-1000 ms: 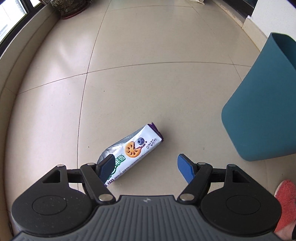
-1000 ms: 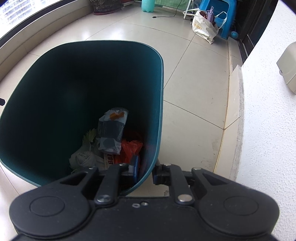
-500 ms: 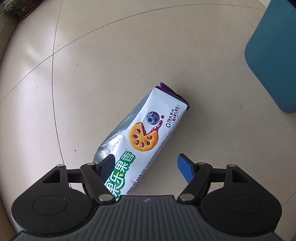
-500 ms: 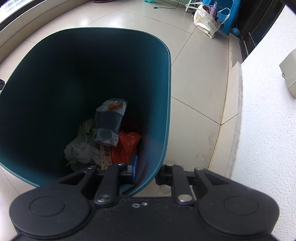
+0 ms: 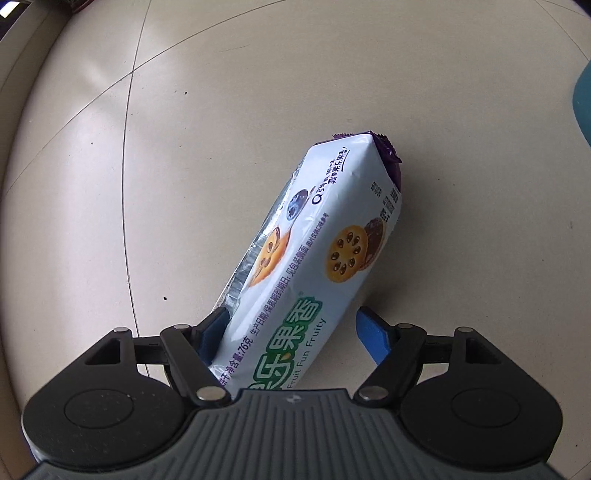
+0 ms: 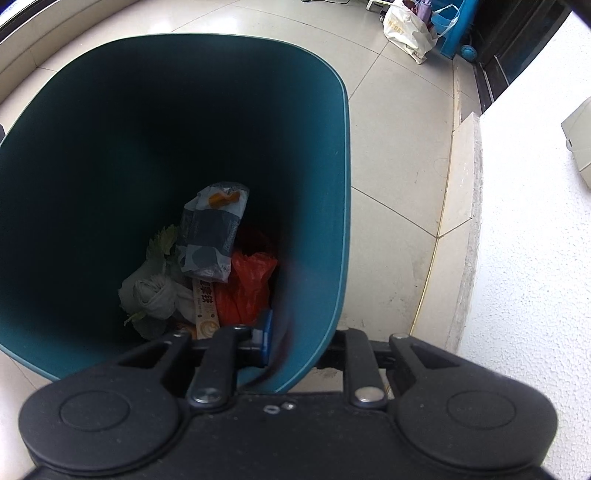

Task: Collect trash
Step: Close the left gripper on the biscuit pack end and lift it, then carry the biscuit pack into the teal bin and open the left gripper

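The biscuit packet (image 5: 314, 258) was glossy printed plastic film with a silvery foil seam. The floor tiles (image 5: 221, 129) under it looked smooth and faintly shiny. The teal bin (image 6: 314, 221) was smooth matt plastic; beside it, the white wall (image 6: 528, 258) looked rough-textured.

Floor: glossy beige square tiles (image 6: 399, 155) with thin dark grout lines.
Wall: rough white plaster (image 6: 532, 258).
Corner: cream plastic bag (image 6: 406, 29) beside possibly a blue plastic stool (image 6: 456, 27).
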Motion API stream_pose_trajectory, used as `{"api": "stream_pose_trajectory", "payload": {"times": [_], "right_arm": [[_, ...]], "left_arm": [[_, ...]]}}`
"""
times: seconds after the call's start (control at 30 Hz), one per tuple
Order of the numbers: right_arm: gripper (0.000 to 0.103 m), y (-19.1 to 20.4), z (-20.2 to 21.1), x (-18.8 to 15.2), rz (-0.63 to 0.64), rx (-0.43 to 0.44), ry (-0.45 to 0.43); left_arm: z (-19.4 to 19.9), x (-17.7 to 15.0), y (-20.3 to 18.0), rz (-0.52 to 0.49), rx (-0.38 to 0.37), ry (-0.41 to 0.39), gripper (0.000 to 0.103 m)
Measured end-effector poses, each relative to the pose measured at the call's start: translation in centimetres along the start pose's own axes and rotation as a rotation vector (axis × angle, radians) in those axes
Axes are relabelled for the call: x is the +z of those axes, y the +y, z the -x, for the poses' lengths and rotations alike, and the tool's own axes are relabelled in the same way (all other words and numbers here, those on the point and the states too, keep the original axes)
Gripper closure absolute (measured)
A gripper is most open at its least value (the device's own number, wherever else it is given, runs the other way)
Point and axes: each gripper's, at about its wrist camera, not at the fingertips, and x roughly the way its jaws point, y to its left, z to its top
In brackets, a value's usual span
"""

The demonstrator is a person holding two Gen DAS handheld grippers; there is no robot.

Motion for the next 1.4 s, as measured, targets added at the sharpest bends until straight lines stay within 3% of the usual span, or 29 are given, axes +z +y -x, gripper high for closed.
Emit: {"api": "stream_pose_trajectory", "payload": {"times": [0.07,0.17,0.33,0.47,0.7,0.97,1.4], "right_arm": [[0.082,0.0,0.0,0.0,-0.002,0.0,0.0],[0.082,0.0,0.0,0.0,-0.001,0.0,-0.001],[0.082,-0.3,0.1,0.0,-0.009,0.011,-0.008],[0.082,-0.8,0.5,-0.1,-0.02,0.024,-0.02],[0.082,-1.4,0.8,-0.4,-0.042,0.051,-0.044],[0.086,-1.8,0.9,-0.6,-0.055,0.064,-0.083],[0.086,-3.2,1.6,-1.2,-0.099,0.116,-0.13]], "left_arm": [[0.2,-0.3,0.4,0.035,-0.001,-0.001,0.03],[0.3,-0.2,1.4,0.079,-0.001,-0.005,0.048],[0.9,-1.1,1.4,0.135,0.005,-0.008,0.053],[1.5,-1.6,0.7,0.193,0.01,0.01,0.062],[3.7,-2.4,-0.4,0.265,0.003,0.016,0.067],[9.6,-2.4,-2.1,0.324,0.03,0.013,0.069],[23.8,-0.1,-5.2,0.341,-0.004,-0.126,0.069]]}}
